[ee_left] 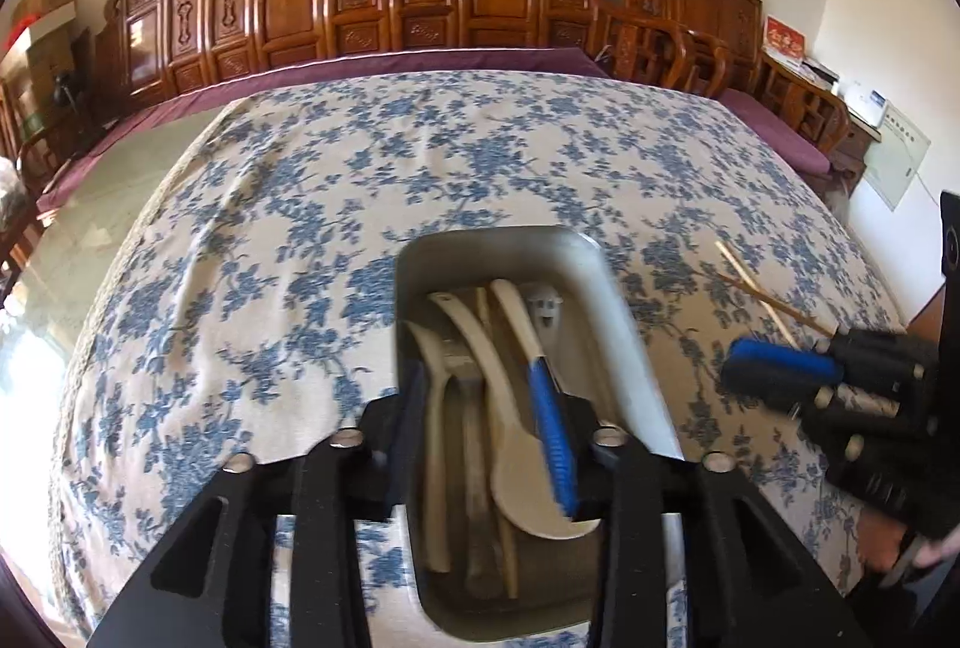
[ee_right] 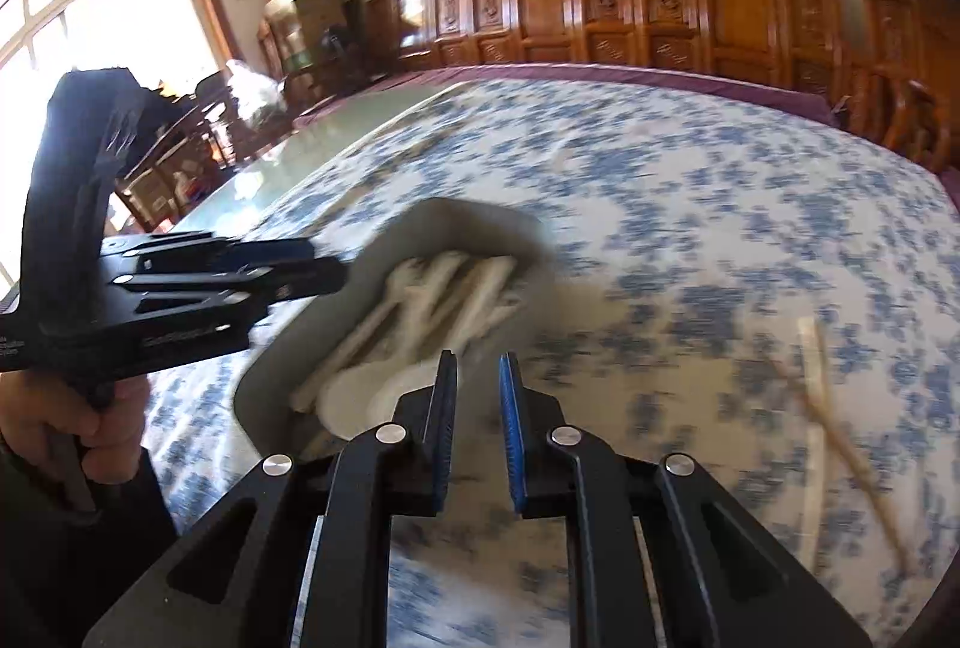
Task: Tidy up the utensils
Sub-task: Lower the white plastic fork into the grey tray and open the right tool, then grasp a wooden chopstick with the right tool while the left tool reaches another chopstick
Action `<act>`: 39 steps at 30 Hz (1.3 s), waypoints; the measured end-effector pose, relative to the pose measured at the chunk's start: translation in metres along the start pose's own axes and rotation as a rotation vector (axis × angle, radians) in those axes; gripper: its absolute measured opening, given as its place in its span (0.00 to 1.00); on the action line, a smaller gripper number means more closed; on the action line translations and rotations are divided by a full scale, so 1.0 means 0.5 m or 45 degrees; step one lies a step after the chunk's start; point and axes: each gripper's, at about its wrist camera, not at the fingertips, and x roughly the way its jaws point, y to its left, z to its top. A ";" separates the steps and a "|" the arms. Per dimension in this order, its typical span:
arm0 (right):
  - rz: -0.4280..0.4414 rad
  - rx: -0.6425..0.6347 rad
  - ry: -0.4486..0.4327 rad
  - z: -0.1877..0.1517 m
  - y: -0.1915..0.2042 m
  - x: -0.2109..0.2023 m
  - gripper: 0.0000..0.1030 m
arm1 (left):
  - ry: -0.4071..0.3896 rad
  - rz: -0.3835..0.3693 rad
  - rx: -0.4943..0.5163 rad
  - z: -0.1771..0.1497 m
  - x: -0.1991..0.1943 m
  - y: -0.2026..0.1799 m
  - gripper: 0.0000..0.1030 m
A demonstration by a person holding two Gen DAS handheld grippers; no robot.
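Only left view, spoons [ee_left: 474, 408] sharp, tray [ee_left: 606, 324]

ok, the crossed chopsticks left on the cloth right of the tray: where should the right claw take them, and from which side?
Probably from above, at the crossing point. The chopsticks lie flat on the floral tablecloth, apart from the tray, overlapping in a narrow X. A pinch at the crossing could catch both thin sticks together. The right claw is empty and slightly open, so it could straddle them. Motion blur hides finer detail.
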 end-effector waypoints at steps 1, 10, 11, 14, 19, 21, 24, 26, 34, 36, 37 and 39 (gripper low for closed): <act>-0.034 0.002 -0.001 -0.004 -0.025 -0.012 0.16 | -0.001 -0.007 0.004 0.000 0.000 -0.006 0.45; -0.248 0.105 0.018 -0.042 -0.208 -0.065 0.16 | -0.009 -0.062 0.035 -0.002 0.007 -0.068 0.81; -0.266 0.116 0.023 -0.047 -0.226 -0.069 0.19 | -0.008 -0.065 0.032 -0.003 0.008 -0.073 0.81; -0.291 0.136 0.030 -0.057 -0.258 -0.070 0.31 | -0.001 -0.069 0.045 -0.006 0.013 -0.091 0.81; -0.333 0.121 0.114 -0.077 -0.300 -0.046 0.31 | -0.001 -0.087 0.053 -0.012 0.013 -0.117 0.82; -0.346 0.108 0.145 -0.085 -0.308 -0.035 0.31 | 0.002 -0.099 0.062 -0.015 0.014 -0.126 0.82; -0.349 0.117 0.177 -0.094 -0.324 -0.026 0.31 | 0.005 -0.110 0.078 -0.019 0.015 -0.142 0.82; -0.346 0.125 0.194 -0.099 -0.332 -0.020 0.31 | 0.012 -0.123 0.084 -0.022 0.016 -0.151 0.82; -0.344 0.050 0.230 -0.106 -0.311 -0.007 0.31 | 0.024 -0.150 0.123 -0.031 0.017 -0.188 0.82; -0.344 0.016 0.237 -0.106 -0.302 -0.005 0.19 | 0.026 -0.150 0.135 -0.033 0.017 -0.197 0.82; -0.337 0.010 0.239 -0.105 -0.300 -0.005 0.14 | 0.026 -0.151 0.138 -0.035 0.017 -0.200 0.82; -0.320 -0.011 0.247 -0.106 -0.293 -0.005 0.06 | 0.031 -0.151 0.145 -0.037 0.018 -0.208 0.82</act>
